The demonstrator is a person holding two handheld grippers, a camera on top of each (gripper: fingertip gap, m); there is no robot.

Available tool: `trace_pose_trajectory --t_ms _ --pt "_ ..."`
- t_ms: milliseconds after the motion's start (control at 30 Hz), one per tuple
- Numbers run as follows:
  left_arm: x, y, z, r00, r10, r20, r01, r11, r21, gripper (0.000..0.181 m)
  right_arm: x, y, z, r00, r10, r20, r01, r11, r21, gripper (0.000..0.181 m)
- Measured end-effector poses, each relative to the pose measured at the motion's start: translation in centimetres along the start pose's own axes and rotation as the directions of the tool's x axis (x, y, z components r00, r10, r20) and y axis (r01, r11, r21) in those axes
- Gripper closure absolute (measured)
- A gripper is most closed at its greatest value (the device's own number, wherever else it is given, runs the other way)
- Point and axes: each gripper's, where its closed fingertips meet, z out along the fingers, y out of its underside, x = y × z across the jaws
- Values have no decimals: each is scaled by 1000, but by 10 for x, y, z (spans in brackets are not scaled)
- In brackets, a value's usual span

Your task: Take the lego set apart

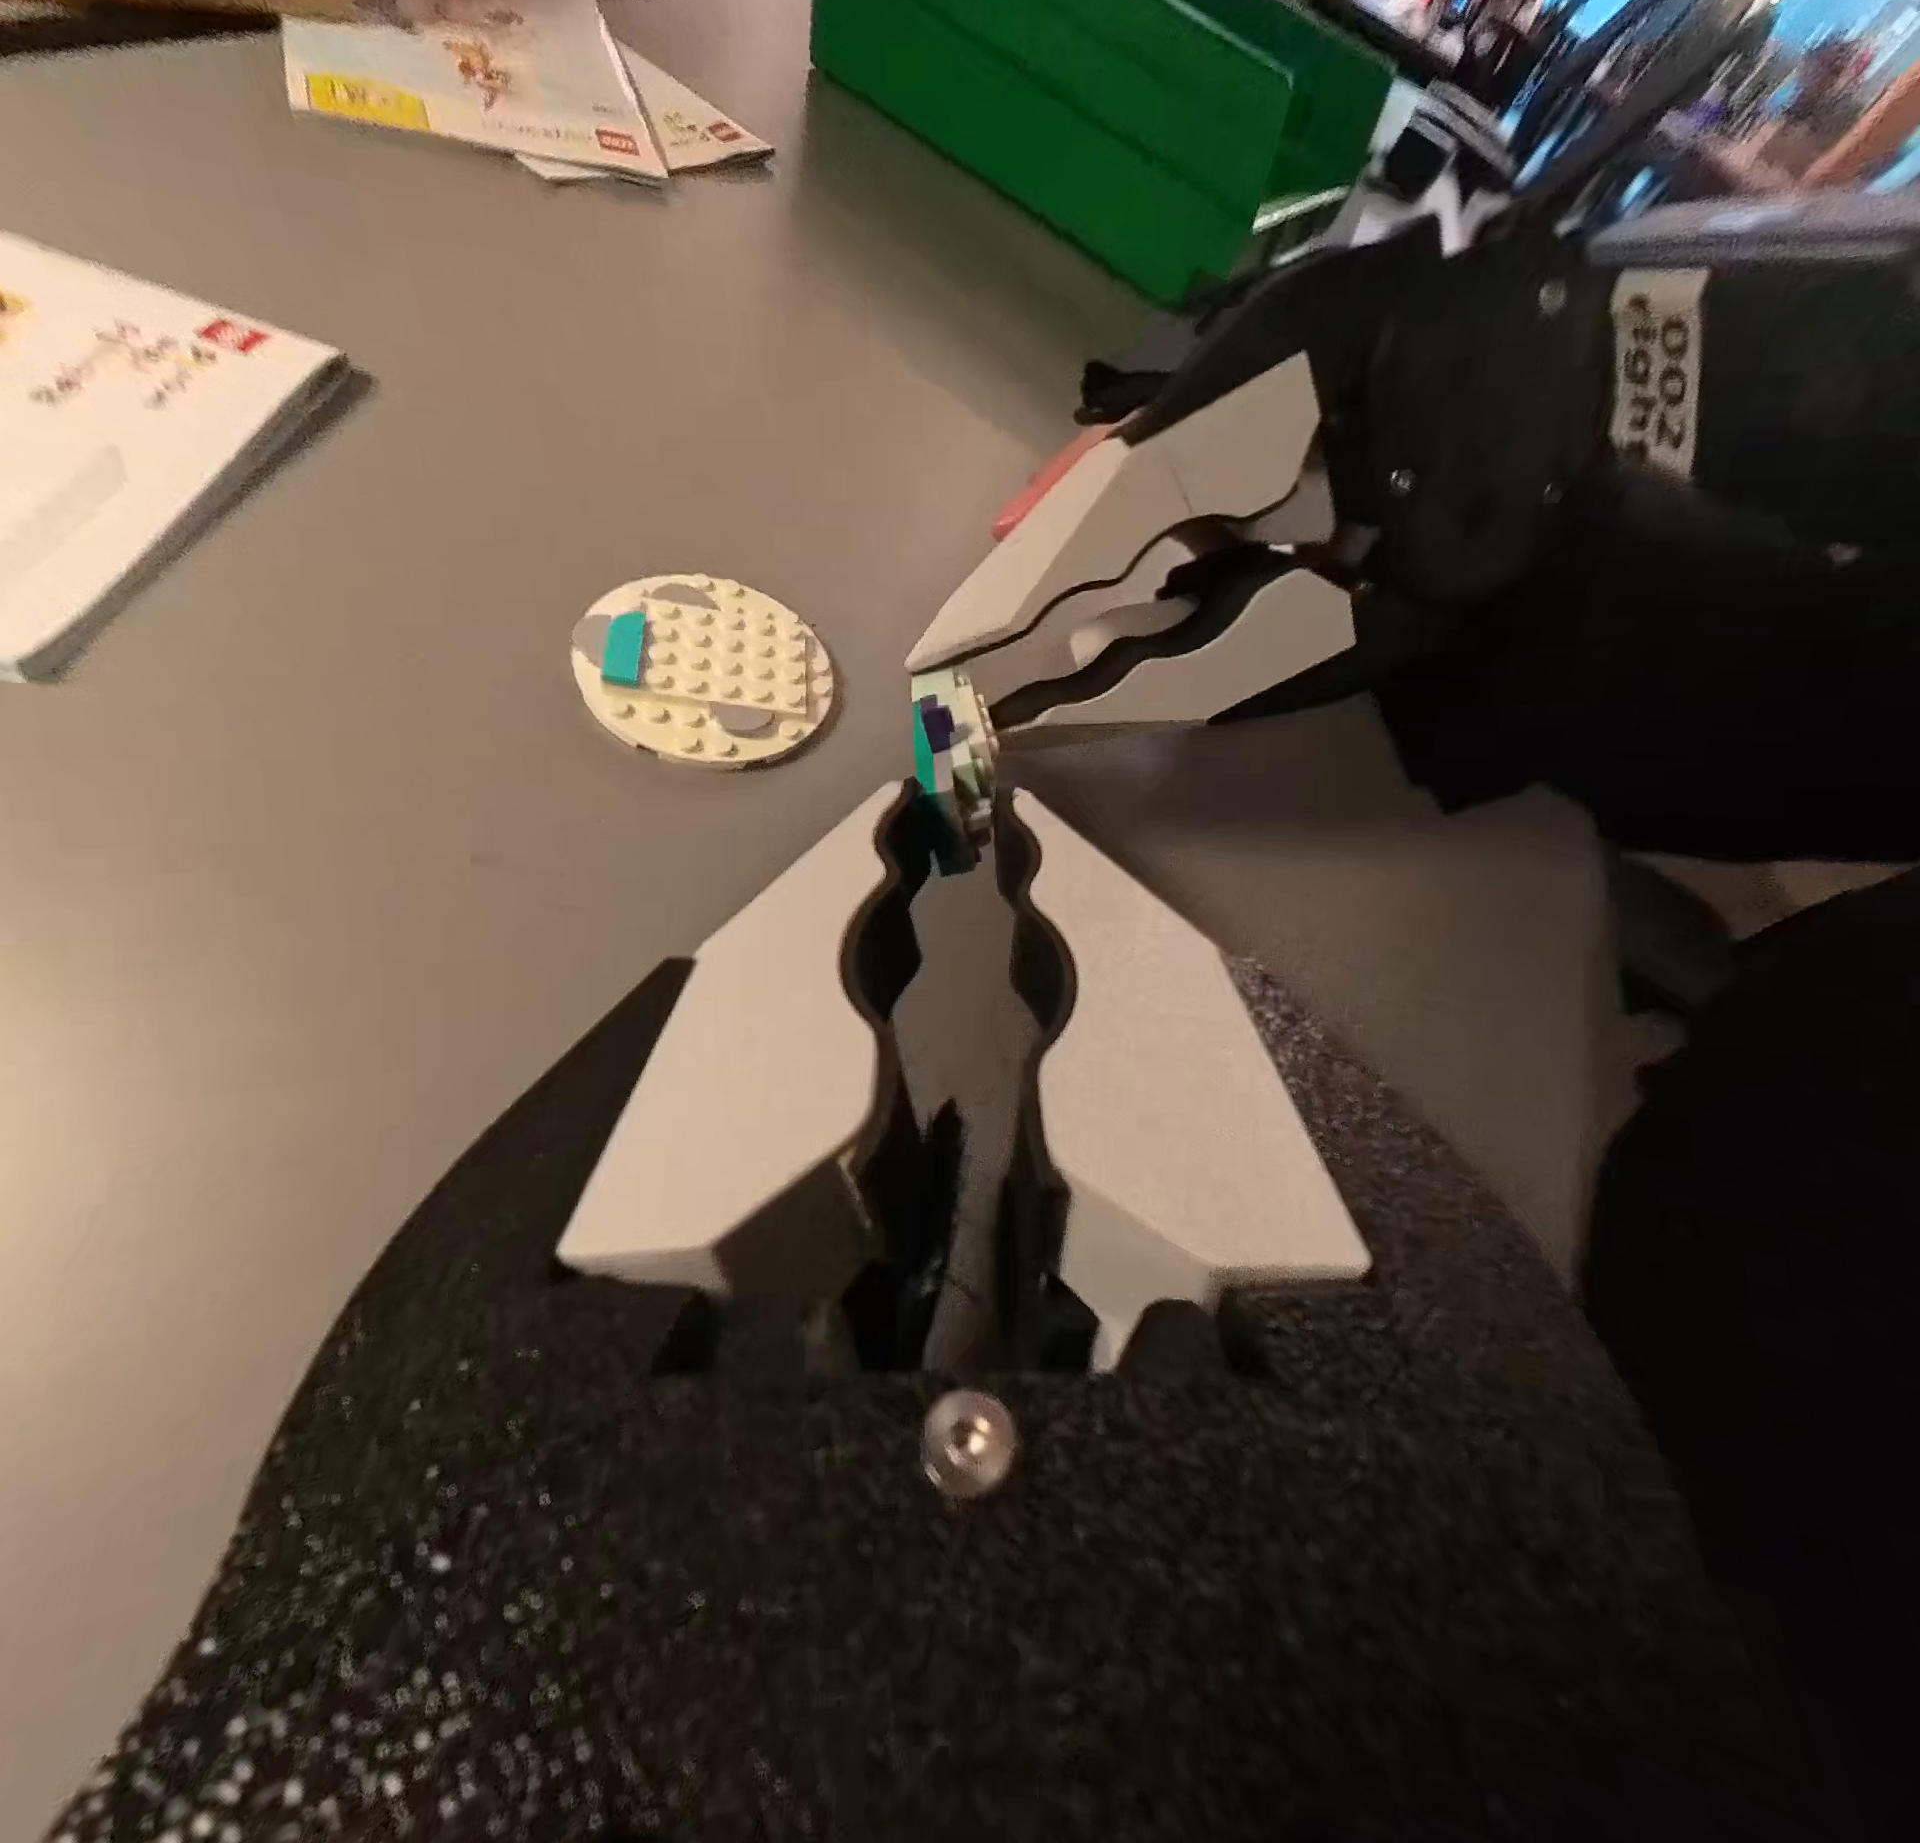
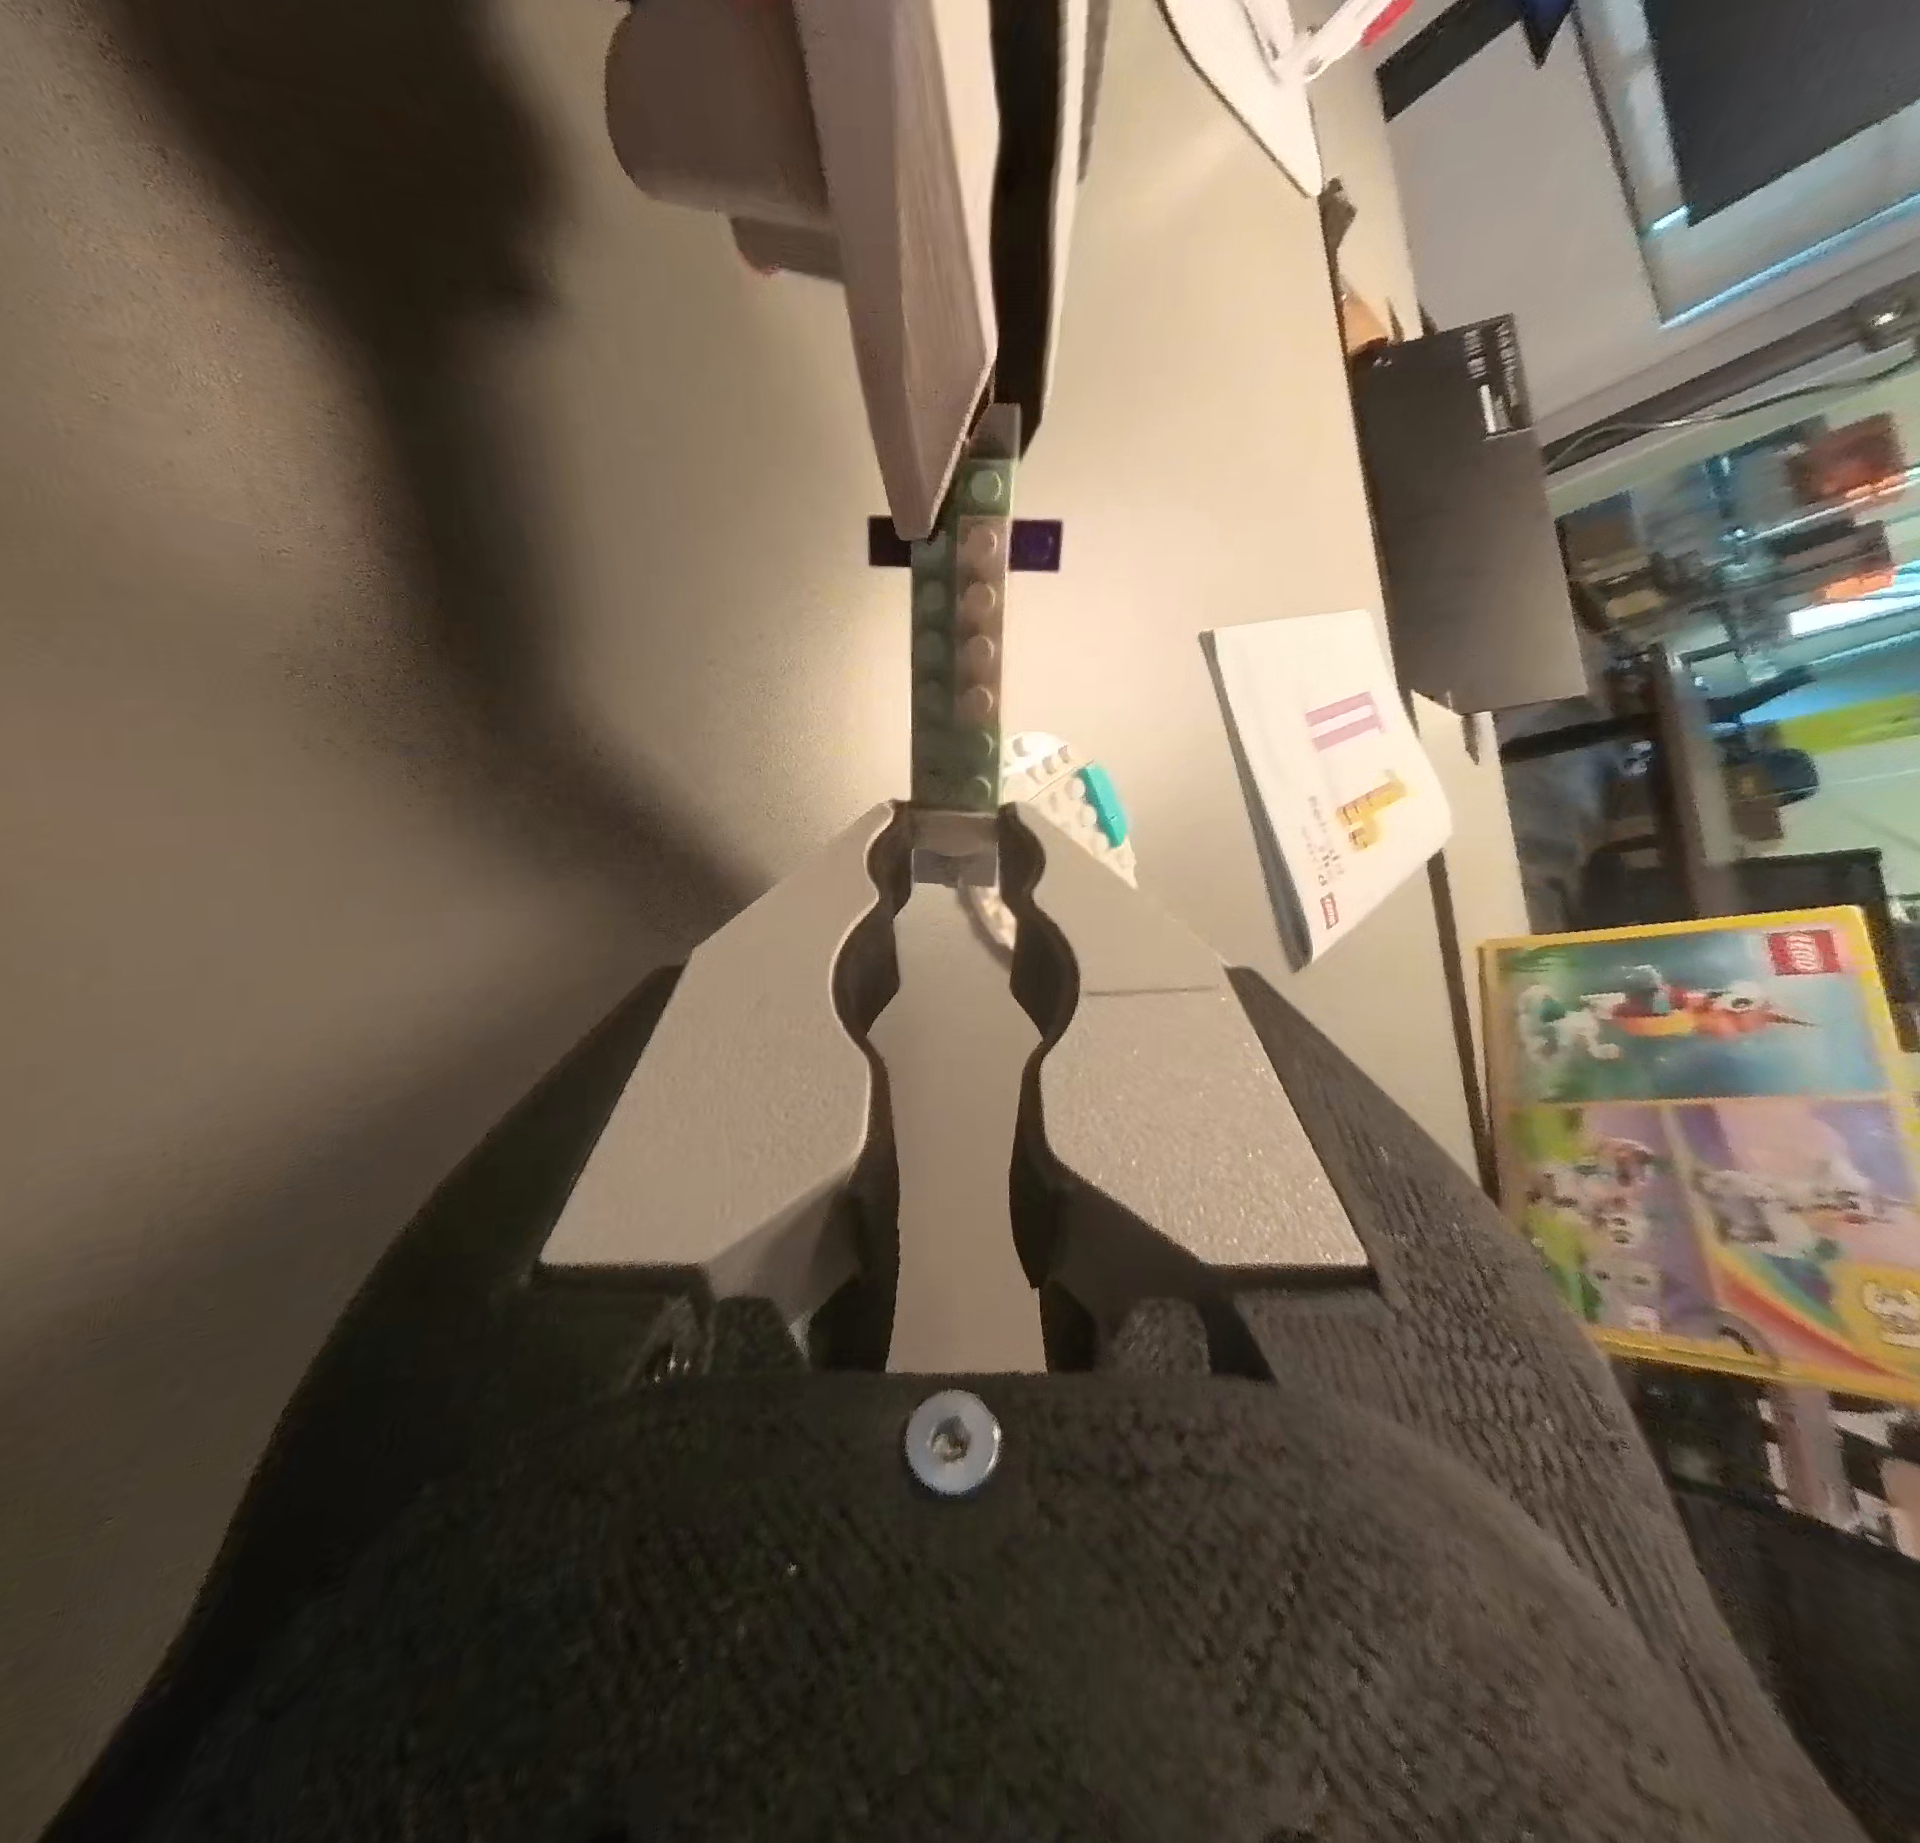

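We've got the left gripper and right gripper both clamped narrow on opposite ends of the small lego stack, held in the air above the grey table. Risk: twisting too hard could pop plates loose and scatter them. Grippers meet nearly at right angles; farther off lies the round white plate.

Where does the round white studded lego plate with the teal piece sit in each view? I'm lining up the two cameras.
Left wrist view: round white studded lego plate lies flat on the grey table, left of centre.
Right wrist view: plate is just right of centre, partly hidden behind the right gripper.
Shared landmark: the small green-and-grey lego assembly held by both grippers.
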Motion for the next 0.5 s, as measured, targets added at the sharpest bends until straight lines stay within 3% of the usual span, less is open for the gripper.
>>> trace_pose_trajectory --t_ms 200,300,500 --pt "2 5 4 979 189 71 -184 981 -65 171 -12 4 2 994 54 91 -53 998 -22 166" --pt "3 6 5 974 211 79 -205 975 -81 171 -13 5 1 992 68 103 -66 998 -24 166" --pt "-8 6 4 996 34 81 -30 999 -44 171 -6 6 7 994 101 50 -101 995 2 165"
